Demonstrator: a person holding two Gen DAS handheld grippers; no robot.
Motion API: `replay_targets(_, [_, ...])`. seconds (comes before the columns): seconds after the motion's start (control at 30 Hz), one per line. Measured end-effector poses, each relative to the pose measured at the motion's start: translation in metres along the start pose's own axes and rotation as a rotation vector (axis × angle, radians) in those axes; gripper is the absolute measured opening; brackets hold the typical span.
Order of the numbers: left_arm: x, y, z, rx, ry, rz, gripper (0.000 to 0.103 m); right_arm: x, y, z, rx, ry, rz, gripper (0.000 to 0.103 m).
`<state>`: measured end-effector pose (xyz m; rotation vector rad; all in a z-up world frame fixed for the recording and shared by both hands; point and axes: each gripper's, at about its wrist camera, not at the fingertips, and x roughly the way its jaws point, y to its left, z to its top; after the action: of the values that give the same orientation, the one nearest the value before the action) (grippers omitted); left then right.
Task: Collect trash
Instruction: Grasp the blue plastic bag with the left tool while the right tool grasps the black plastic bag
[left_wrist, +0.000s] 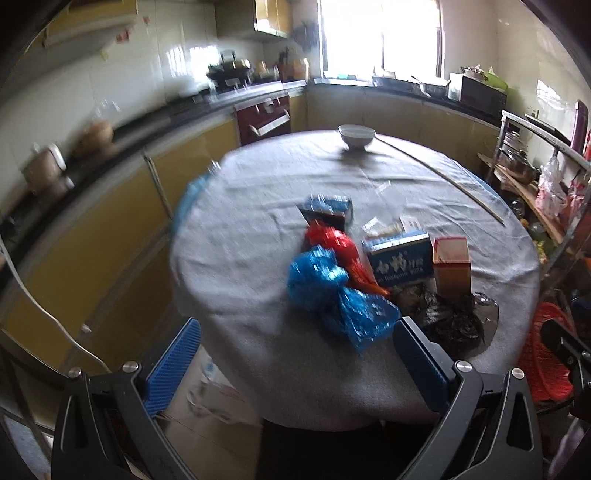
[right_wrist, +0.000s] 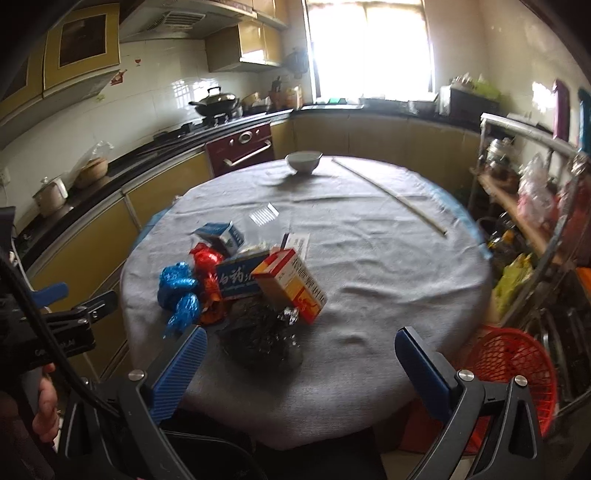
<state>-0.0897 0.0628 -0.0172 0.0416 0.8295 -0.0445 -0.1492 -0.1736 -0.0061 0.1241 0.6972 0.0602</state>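
A pile of trash lies on the round grey-clothed table (left_wrist: 258, 206) (right_wrist: 369, 258): a blue plastic bag (left_wrist: 332, 295) (right_wrist: 177, 288), a red wrapper (left_wrist: 340, 251) (right_wrist: 207, 273), a crumpled black bag (left_wrist: 447, 314) (right_wrist: 258, 336), a blue toothpaste box (left_wrist: 399, 258) (right_wrist: 236, 277), an orange and red box (left_wrist: 452, 266) (right_wrist: 291, 284) and a small blue carton (left_wrist: 328, 208) (right_wrist: 221, 236). My left gripper (left_wrist: 295, 354) is open and empty at the table's near edge, before the blue bag. My right gripper (right_wrist: 299, 365) is open and empty, before the black bag.
A white bowl (left_wrist: 356, 134) (right_wrist: 303, 161) and a long thin stick (left_wrist: 443, 177) (right_wrist: 388, 192) lie at the table's far side. A red mesh basket (right_wrist: 513, 365) (left_wrist: 550, 354) stands on the floor at the right. Kitchen counters run along the left and back; a metal rack (right_wrist: 524, 192) stands right.
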Motion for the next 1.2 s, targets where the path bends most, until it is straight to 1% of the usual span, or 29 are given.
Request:
replay_targets(0.07, [0.014,0.005,-0.001,-0.018,0.043,-0.034,0.103,0.011,-0.008,-0.002,0.023,0.036,0.042,0.103])
replay_targets(0.17, [0.032,0.011,-0.001,-0.031,0.093,-0.067,0.103,0.025,-0.014,-0.002,0.026,0.068,0.072,0.103])
replay_targets(0.3, [0.047,0.014,0.004,-0.033,0.129,-0.095,0.103,0.042,-0.012,0.005,0.014,0.085,0.105,0.103])
replay_targets(0.43, [0.063,0.017,0.010,-0.068,0.207,-0.187,0.103,0.070,-0.015,0.017,0.002,0.127,0.124,0.103])
replay_targets(0.57, [0.078,0.014,0.007,-0.093,0.265,-0.242,0.103,0.086,-0.023,0.018,0.042,0.167,0.186,0.102])
replay_targets(0.63, [0.088,0.015,0.008,-0.124,0.297,-0.278,0.103,0.098,-0.025,0.012,0.077,0.212,0.235,0.098])
replay_targets(0.67, [0.092,0.017,0.009,-0.141,0.310,-0.289,0.103,0.104,-0.025,0.008,0.089,0.235,0.252,0.094])
replay_targets(0.7, [0.095,0.018,0.009,-0.155,0.318,-0.293,0.103,0.110,-0.024,0.006,0.099,0.259,0.264,0.088])
replay_targets(0.77, [0.100,0.019,0.013,-0.179,0.327,-0.288,0.101,0.119,-0.024,0.001,0.118,0.290,0.284,0.082])
replay_targets(0.87, [0.109,0.017,0.017,-0.193,0.360,-0.324,0.098,0.133,-0.024,-0.004,0.151,0.324,0.310,0.078])
replay_targets(0.9, [0.113,0.014,0.019,-0.199,0.374,-0.337,0.095,0.137,-0.024,-0.005,0.151,0.330,0.310,0.077])
replay_targets(0.93, [0.116,0.013,0.021,-0.199,0.376,-0.331,0.090,0.141,-0.022,-0.006,0.151,0.338,0.316,0.076])
replay_targets(1.0, [0.120,0.012,0.026,-0.195,0.371,-0.302,0.085,0.148,-0.020,-0.008,0.155,0.360,0.337,0.066])
replay_targets(1.07, [0.120,0.014,0.034,-0.196,0.352,-0.283,0.085,0.152,-0.019,-0.010,0.154,0.380,0.349,0.061])
replay_targets(1.13, [0.117,0.015,0.041,-0.176,0.323,-0.255,0.085,0.156,-0.018,-0.013,0.157,0.384,0.362,0.052])
replay_targets(1.2, [0.115,0.016,0.049,-0.149,0.291,-0.220,0.085,0.158,-0.018,-0.015,0.169,0.383,0.383,0.050])
